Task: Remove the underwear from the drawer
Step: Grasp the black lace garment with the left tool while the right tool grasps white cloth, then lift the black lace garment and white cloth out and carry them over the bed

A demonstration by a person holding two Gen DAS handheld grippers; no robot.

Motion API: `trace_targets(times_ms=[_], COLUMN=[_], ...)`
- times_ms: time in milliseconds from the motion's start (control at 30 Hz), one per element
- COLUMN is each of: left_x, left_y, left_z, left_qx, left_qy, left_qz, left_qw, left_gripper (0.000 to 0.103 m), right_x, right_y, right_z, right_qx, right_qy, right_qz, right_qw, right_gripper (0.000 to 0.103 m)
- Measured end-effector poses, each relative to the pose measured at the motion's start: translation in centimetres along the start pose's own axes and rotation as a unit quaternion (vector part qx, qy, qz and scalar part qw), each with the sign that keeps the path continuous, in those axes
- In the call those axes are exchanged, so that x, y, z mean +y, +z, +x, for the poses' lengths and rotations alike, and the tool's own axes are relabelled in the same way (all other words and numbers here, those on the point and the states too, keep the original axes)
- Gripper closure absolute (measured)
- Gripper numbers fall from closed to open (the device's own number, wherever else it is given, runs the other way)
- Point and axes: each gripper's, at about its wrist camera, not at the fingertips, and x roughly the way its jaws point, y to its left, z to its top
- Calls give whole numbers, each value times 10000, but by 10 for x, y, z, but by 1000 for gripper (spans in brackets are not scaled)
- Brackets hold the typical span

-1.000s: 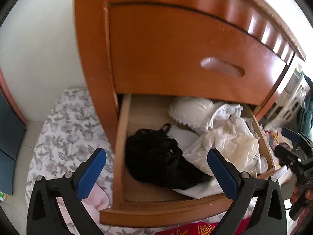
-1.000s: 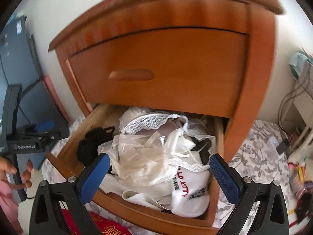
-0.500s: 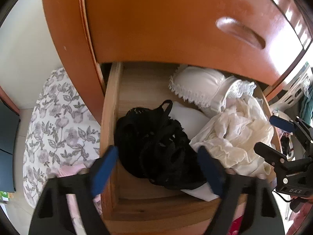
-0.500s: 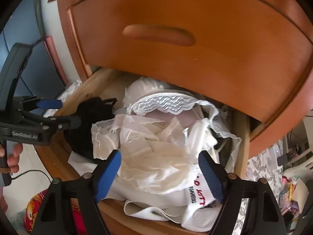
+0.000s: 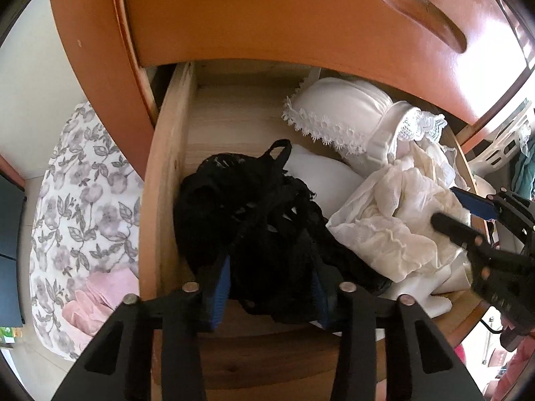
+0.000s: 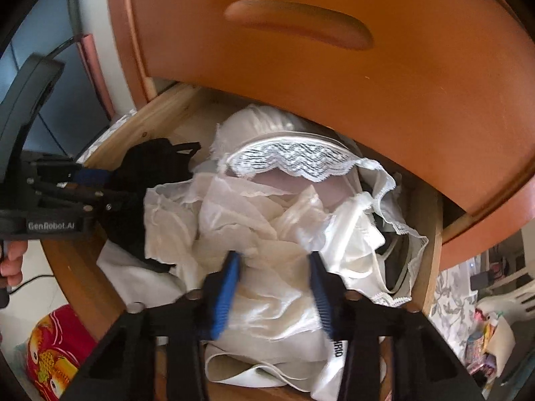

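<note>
The lower drawer of a wooden nightstand is pulled out and full of underwear. Black lace underwear lies at its left, a cream-white garment at its right, and a white lace-trimmed bra at the back. My left gripper is down in the drawer with its blue pads pressed into the black underwear. My right gripper is closed into the cream-white garment, its fingers blurred. The right wrist view shows the left gripper on the black pile.
The closed upper drawer front overhangs the back of the open drawer. Floral bedding and a pink cloth lie left of the nightstand. A red printed item sits on the floor. A hand holds the left gripper.
Both grippers have moved down and forward into the drawer. Their jaws have narrowed, the left onto the black underwear, the right onto the cream-white garment.
</note>
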Motion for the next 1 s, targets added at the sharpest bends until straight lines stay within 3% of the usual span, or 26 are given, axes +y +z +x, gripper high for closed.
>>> trace_targets(times_ms=[133,200,400,633,1000], left_x=[-2,-2,6,13,19], left_y=[-3,-3,-6,-13,-19], left_z=[1,1,-1,-13,-31], left_qx=[-34,-65,-204,-474,-953], left_qy=[-55,-105,-183,-248,-527], left_qz=[-21,-66,-206,-348,-726], left_qw=[10000,9999,9994,9980,9914], left_gripper=[73,84,95,96,97], right_x=[-4,-4,-7,-19,-30], right_y=[-2,-2,-7,-16,-27], right_z=[-6,-10,-28,-50,-62], right_qx=[-119,-199,-593,-982,-1191], right_qy=[39,69,210,312,468], right_qz=[74,91,377,775,1210], right_qw=[9999,9997,9973,9917,9844], right_gripper=[89,95,97,98,98])
